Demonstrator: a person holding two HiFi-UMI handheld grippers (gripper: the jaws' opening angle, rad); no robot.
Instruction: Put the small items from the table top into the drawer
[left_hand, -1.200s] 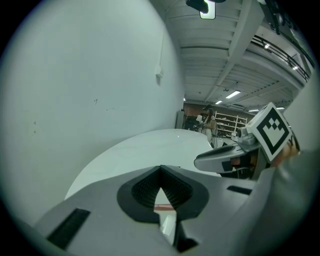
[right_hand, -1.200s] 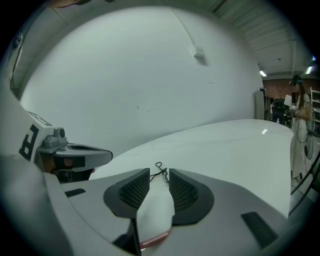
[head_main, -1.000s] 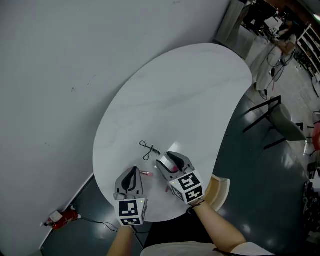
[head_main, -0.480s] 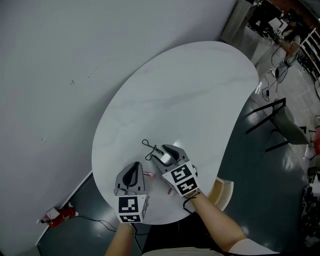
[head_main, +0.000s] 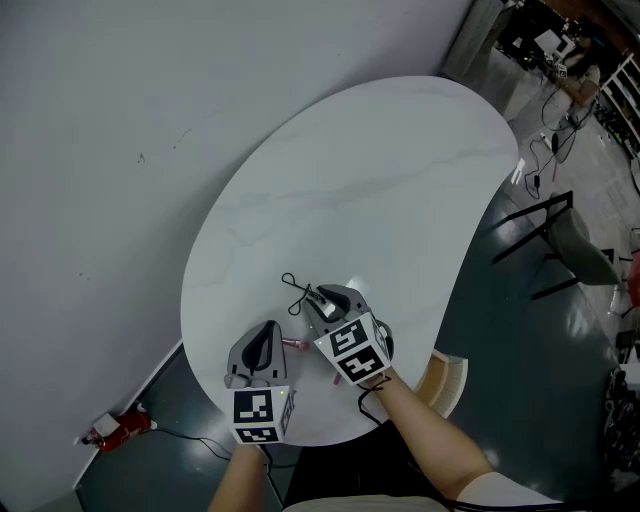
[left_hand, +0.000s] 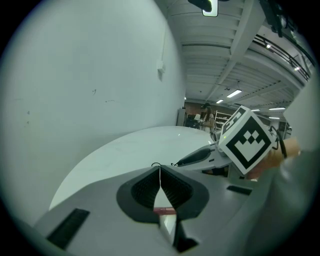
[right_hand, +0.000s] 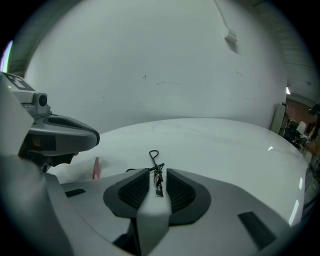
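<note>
Now, from the head view: brought forward and lowered since a second ago with the right gripper, from short of the thin black twisted-wire loop to right over its near end on the white oval tabletop. Means, most likely, a pick of this item now in hand, with the carry to the drawer yet to do. No drawer to be made out for certain in any view. Lies with its long axis slanting from upper left to lower right, round eye at the far upper-left end, tail under the fingers. Just right of the left gripper, a small pink stick, untouched on the tabletop.

From the left gripper view: fingers together at the tips, with nothing held. Through the opening behind them, a glimpse of the pink stick on the tabletop below.

From the right gripper view: fingers just drawn in from wide to a narrow gap, with the wire loop standing in that gap. Seemingly a sliver of light left on either side, so probably not pinched yet. Runs straight along the line of the fingers, eye pointing away toward the grey wall, twisted shank between the pads. Needs, by the look of it, only a little more closing before any lift.
</note>
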